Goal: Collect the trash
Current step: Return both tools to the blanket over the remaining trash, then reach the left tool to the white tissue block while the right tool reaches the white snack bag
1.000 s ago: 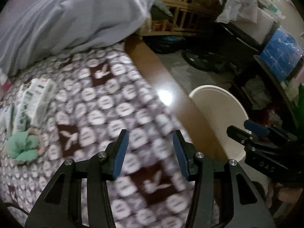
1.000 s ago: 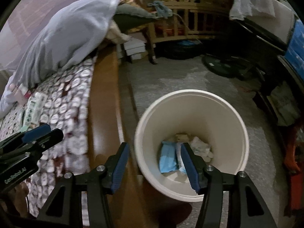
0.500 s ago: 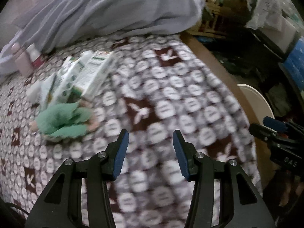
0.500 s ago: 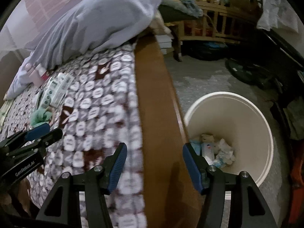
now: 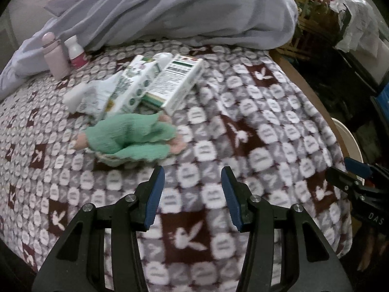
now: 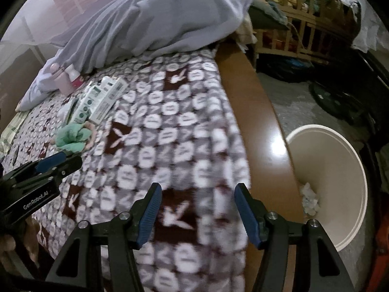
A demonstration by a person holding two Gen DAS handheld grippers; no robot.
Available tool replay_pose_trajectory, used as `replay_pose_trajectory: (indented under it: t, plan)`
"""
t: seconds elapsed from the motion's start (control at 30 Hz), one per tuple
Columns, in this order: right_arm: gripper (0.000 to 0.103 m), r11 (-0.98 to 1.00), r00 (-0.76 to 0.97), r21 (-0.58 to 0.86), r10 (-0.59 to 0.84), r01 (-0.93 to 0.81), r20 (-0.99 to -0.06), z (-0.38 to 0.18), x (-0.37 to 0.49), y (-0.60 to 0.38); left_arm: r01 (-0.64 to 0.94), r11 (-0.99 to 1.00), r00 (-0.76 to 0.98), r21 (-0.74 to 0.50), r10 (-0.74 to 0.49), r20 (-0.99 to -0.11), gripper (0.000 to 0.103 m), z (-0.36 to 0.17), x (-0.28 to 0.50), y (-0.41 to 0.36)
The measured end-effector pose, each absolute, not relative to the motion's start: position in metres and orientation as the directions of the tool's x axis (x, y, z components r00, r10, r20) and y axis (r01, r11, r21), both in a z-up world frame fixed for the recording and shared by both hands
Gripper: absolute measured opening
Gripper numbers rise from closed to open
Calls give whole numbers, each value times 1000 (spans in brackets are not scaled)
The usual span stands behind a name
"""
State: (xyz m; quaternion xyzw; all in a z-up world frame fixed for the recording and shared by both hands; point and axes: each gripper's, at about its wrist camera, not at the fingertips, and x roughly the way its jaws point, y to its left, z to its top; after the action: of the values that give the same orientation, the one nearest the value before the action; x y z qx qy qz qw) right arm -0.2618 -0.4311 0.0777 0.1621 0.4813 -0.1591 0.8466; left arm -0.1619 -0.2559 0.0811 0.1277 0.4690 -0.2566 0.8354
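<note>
Left wrist view showed both grippers, left (image 5: 192, 189) and right (image 6: 198, 210), jaws apart and empty above the blanket (image 5: 267, 112), cartons (image 5: 155, 85) uncollected beyond a green doll (image 5: 131, 138), while the bin (image 6: 350, 160) (beside the bed) held some scraps (image 6: 310, 199).

White lettering "GenRobot.AI" runs along the black body of the left gripper (image 6: 42, 170), lower left of the right wrist view. "DAS" shows on the right gripper (image 5: 364, 189), at the left wrist view's right edge. The carton (image 5: 175, 82) print is too blurred.
</note>
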Motion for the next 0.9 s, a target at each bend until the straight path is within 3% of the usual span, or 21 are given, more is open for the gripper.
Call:
replay_pose_trajectory:
  t: [0.9]
  plan:
    - [65,943,505,129,-47,308,-862,81,-215,-367,424,905,483,-31,-255,-838,46,90,-141,-174]
